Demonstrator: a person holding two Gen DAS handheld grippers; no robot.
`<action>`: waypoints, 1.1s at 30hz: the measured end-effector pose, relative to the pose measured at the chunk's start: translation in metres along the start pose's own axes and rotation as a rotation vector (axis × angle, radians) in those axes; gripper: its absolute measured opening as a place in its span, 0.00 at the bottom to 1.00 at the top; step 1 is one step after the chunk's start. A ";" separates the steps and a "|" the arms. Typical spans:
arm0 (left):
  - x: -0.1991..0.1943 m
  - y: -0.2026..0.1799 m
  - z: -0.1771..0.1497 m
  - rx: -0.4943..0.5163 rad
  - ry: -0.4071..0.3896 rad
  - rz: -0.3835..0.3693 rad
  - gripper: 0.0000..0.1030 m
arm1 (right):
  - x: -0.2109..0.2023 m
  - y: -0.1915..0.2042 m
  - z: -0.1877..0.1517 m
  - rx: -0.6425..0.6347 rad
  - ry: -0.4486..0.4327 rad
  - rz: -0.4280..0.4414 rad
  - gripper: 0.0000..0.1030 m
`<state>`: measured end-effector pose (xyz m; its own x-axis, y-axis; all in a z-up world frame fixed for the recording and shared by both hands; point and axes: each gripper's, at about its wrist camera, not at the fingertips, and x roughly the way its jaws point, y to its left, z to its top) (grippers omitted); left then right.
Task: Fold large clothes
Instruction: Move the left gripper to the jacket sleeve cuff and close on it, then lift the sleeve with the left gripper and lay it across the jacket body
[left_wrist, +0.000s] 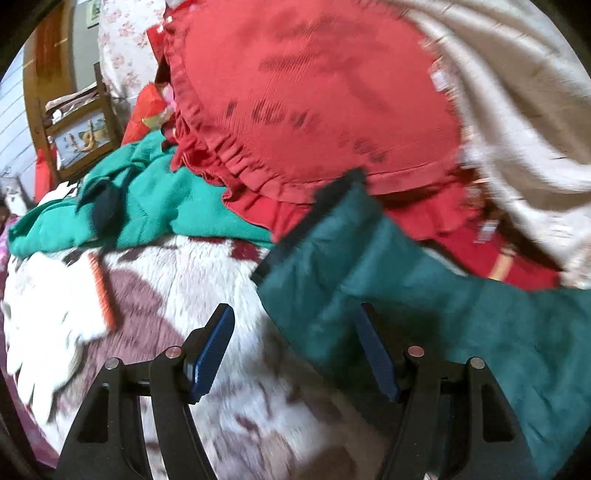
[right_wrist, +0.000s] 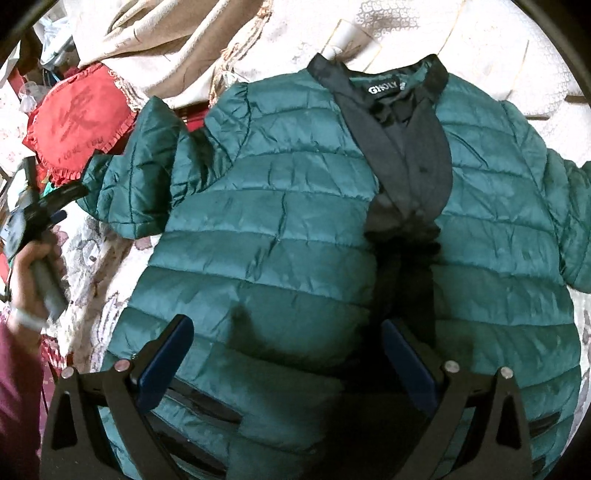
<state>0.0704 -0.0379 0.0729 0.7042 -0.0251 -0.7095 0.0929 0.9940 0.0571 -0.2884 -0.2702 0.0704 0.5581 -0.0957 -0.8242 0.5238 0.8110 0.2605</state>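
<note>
A dark green quilted jacket (right_wrist: 280, 229) lies flat and front up on the bed, its black collar (right_wrist: 376, 81) at the far end. My right gripper (right_wrist: 288, 343) hovers open over the jacket's lower front, with only fabric below the pads. The jacket's left sleeve (right_wrist: 140, 177) sticks out sideways. In the left wrist view that sleeve (left_wrist: 388, 280) runs in from the right, its black-trimmed cuff (left_wrist: 314, 221) ahead. My left gripper (left_wrist: 295, 332) is open, with its right pad at the sleeve's edge and nothing gripped. A hand (right_wrist: 37, 266) holds the left gripper (right_wrist: 62, 206) beside the sleeve end.
A red frilled cushion (left_wrist: 314, 92) and a beige cloth (left_wrist: 517, 110) lie behind the sleeve. A bright green garment (left_wrist: 166, 203) and an orange comb (left_wrist: 105, 291) rest on the white and maroon plush blanket (left_wrist: 184, 288). A wooden chair (left_wrist: 81, 125) stands at far left.
</note>
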 end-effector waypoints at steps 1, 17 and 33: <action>0.010 0.000 0.003 -0.002 0.012 0.012 0.47 | 0.000 0.002 0.000 -0.004 0.003 0.005 1.00; -0.072 -0.018 -0.015 0.046 -0.079 -0.263 0.00 | 0.000 -0.005 -0.002 0.012 0.004 -0.015 1.00; -0.228 -0.122 -0.064 0.234 -0.097 -0.556 0.00 | -0.066 -0.063 -0.028 0.115 -0.090 -0.068 1.00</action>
<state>-0.1461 -0.1462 0.1825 0.5658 -0.5545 -0.6102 0.6096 0.7797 -0.1433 -0.3761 -0.2994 0.0942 0.5719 -0.2037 -0.7946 0.6295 0.7300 0.2659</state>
